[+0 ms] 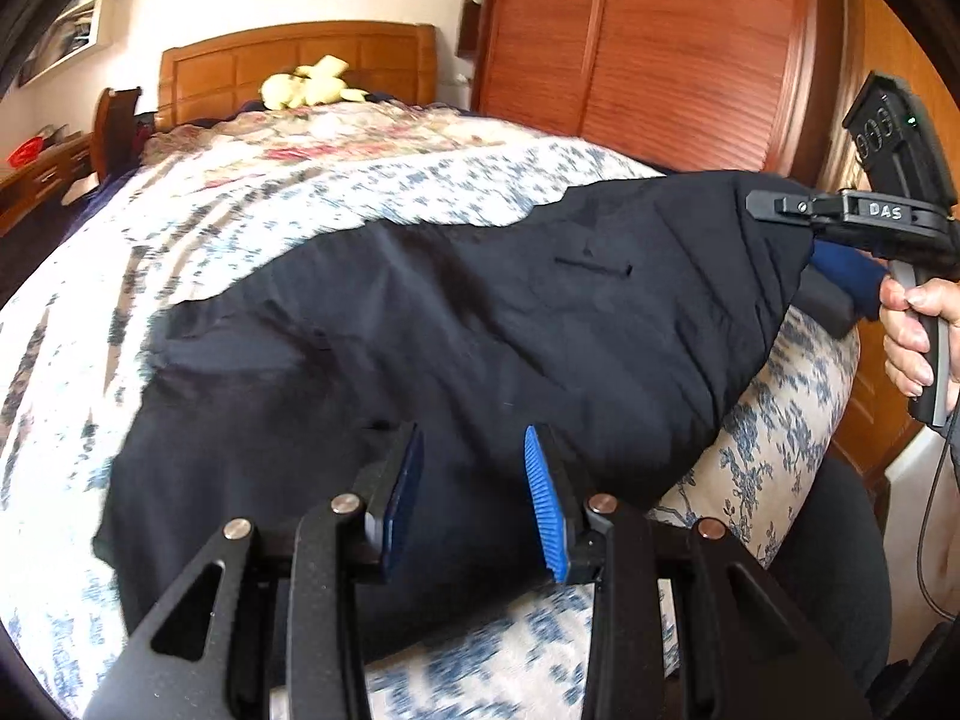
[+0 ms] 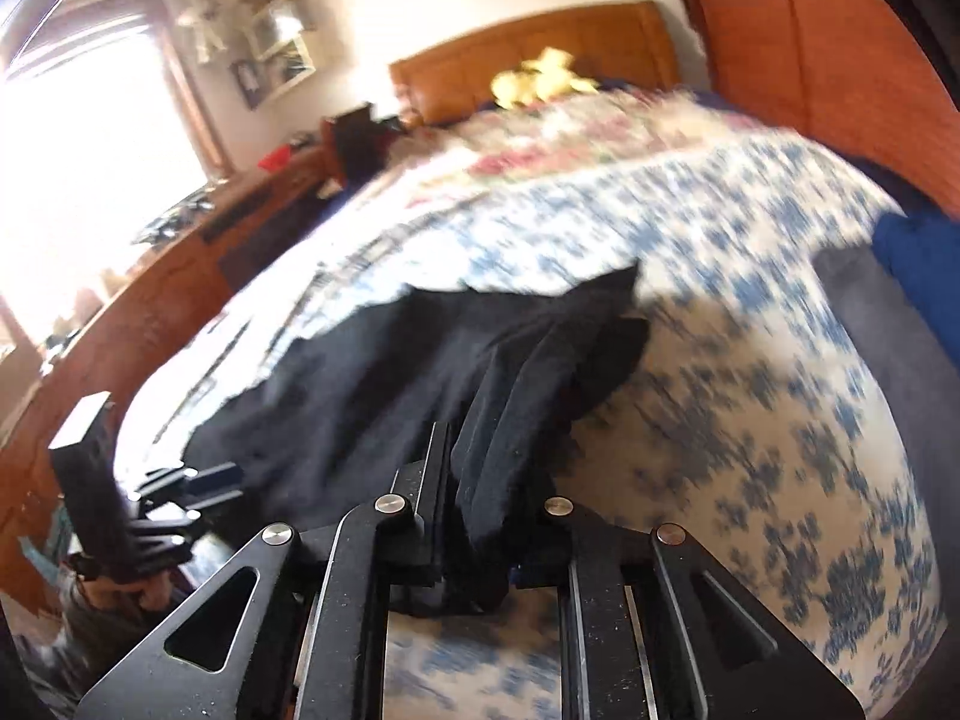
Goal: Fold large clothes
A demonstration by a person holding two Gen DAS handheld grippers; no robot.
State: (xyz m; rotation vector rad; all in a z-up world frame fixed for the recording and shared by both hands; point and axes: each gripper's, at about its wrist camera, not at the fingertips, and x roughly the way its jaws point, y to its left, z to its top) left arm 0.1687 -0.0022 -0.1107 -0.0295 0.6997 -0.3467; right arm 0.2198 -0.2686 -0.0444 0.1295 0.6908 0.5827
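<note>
while the right tool [image 2: 480,516] pinches the black garment [image 1: 450,324] hem, left tool [image 1: 474,498] gaping above it, bedspread [image 1: 252,204] bare beyond

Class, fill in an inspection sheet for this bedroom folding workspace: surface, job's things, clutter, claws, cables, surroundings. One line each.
Surface: bed with blue floral bedspread; a pink floral cover lies nearer the headboard.
Job's things: black garment spread on the bed, its right end lifted and bunched.
Clutter: yellow soft toy at the headboard; blue cloth at the bed's right edge.
Claws: left claw open above the garment, holding nothing; right claw shut on the garment's bunched edge.
Cables: thin dark cable hanging below the right handle.
Surroundings: wooden headboard, wooden wardrobe, bright window, low wooden dresser.
</note>
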